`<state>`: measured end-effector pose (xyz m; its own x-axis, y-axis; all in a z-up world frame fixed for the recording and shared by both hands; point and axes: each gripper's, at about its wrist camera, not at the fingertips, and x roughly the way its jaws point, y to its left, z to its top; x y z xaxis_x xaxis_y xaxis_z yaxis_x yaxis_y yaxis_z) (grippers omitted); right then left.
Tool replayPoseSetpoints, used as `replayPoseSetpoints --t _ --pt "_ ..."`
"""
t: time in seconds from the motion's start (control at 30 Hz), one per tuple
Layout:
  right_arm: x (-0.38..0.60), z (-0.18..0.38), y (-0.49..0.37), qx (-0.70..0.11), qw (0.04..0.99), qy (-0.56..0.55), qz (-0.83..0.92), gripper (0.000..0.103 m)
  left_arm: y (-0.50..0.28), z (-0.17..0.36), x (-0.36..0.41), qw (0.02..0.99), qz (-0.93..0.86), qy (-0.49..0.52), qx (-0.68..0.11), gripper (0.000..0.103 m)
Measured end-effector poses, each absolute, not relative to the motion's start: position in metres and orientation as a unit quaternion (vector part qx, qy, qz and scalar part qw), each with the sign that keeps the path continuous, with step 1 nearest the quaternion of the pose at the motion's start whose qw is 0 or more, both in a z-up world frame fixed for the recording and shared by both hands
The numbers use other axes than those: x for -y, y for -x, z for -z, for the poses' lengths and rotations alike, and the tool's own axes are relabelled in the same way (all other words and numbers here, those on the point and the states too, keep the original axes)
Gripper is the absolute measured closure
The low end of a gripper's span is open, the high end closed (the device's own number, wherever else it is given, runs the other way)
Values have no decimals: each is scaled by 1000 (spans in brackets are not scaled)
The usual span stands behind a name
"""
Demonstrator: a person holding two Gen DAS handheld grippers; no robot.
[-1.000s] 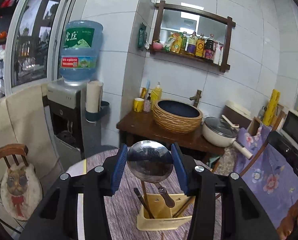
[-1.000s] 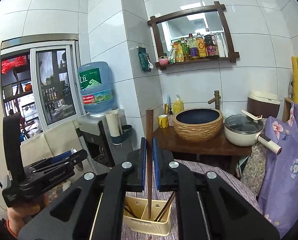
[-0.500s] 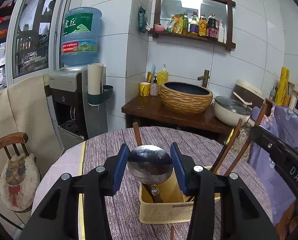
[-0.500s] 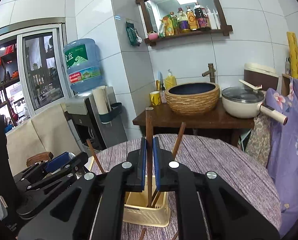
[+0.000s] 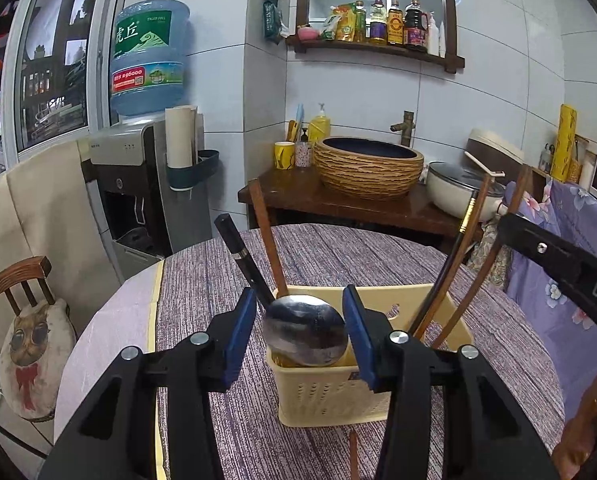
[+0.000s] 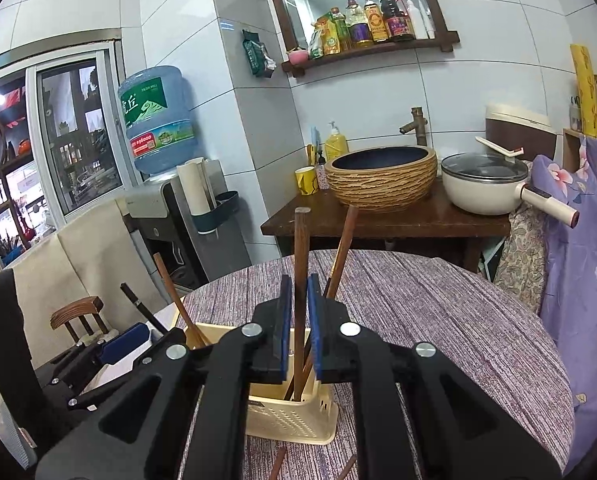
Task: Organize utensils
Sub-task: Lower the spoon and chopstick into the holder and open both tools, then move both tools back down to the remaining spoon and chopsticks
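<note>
A yellow perforated utensil basket (image 5: pixel 330 396) stands on the purple-clothed round table (image 5: pixel 202 288). A steel spoon (image 5: pixel 304 330) stands in it, bowl up, between the blue pads of my left gripper (image 5: pixel 298 298). Its jaws are opening and a gap shows at the left pad. My right gripper (image 6: pixel 300 280) straddles an upright wooden chopstick (image 6: pixel 300 248) whose lower end rests in the basket (image 6: pixel 290 416). Those jaws are opening too, and the pads stand just off the stick. More chopsticks (image 5: pixel 462 252) and a dark handle (image 5: pixel 238 252) lean in the basket.
Loose chopsticks (image 6: pixel 278 464) lie on the cloth in front of the basket. Behind the table stand a dark side table (image 5: pixel 338 200) with a woven basin and a white pot, and a water dispenser (image 5: pixel 138 184). A small chair (image 5: pixel 22 280) is left, flowered cloth (image 5: pixel 558 280) right.
Both grippers have come down over the basket, lowering the spoon and the chopstick into it. The pads of both have parted slightly from what they held.
</note>
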<state>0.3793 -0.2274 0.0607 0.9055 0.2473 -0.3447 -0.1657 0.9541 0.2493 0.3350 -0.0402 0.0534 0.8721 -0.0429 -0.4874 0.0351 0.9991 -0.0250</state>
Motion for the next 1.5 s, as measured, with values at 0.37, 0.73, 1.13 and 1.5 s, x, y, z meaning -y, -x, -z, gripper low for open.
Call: replayPoseSetpoints --t 0.37,0.73,1.13,1.5 --pt "246 -47 -339 -200 972 -83 -89 54 -269 -44 23 971 34 3 -238 7" --pt "234 61 -312 -362 924 -68 -104 54 -241 46 10 920 47 15 -388 19" --pt "239 96 -304 -403 906 -90 -93 55 -218 75 69 894 117 -37 -431 36" --pt "235 101 -309 -418 900 -84 -93 55 -223 92 81 880 118 -45 -459 52"
